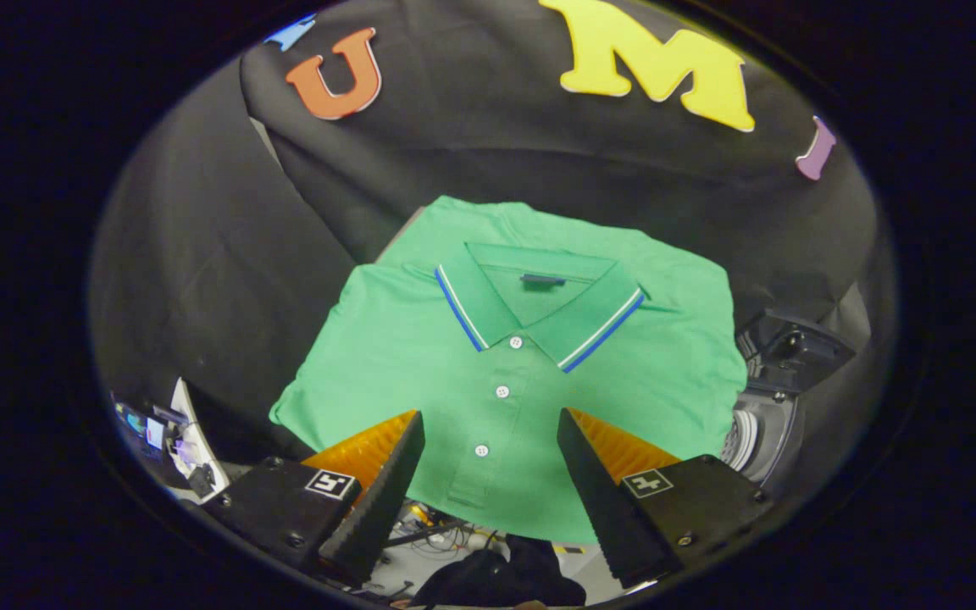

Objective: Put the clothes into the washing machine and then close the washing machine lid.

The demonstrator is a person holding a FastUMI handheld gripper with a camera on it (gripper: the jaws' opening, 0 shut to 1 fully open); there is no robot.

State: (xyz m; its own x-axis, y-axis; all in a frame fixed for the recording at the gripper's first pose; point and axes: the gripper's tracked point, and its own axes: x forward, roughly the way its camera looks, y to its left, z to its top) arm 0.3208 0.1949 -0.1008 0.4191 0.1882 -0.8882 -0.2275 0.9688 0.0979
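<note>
The booth's black cloth wall (200, 254) is hanging behind and around the whole scene, falling in soft folds.

In front of it, a green polo shirt (386, 356) is lying spread flat, front side up, and is taking up the middle of the scene. What it is resting on cannot be told, since the garment is covering its support; a thin pale strip is peeking out at the shirt's upper left shoulder. The lower hem is hanging over an edge, with a pale floor and loose cables (437, 534) showing beneath it.

The shirt's collar (467, 309) is lying folded open, edged with blue and white striping. A small dark label (542, 279) is sitting inside the neck. 3 white buttons (501, 391) are running down the placket in a line toward the gripper.

To the right of the shirt, partly hidden by it, a dark and grey machine part (780, 373) with a round ribbed portion is standing; whether this is the washing machine cannot be told.

The gripper (491, 470) is hovering over the shirt's lower front with its 2 fingers spread wide, holding nothing. The placket and the lowest button are lying between the fingers.

A dark bundle (496, 580) is lying below the hem, between the finger bases. A small cluttered white item (187, 440) is sitting left of the gripper.
</note>
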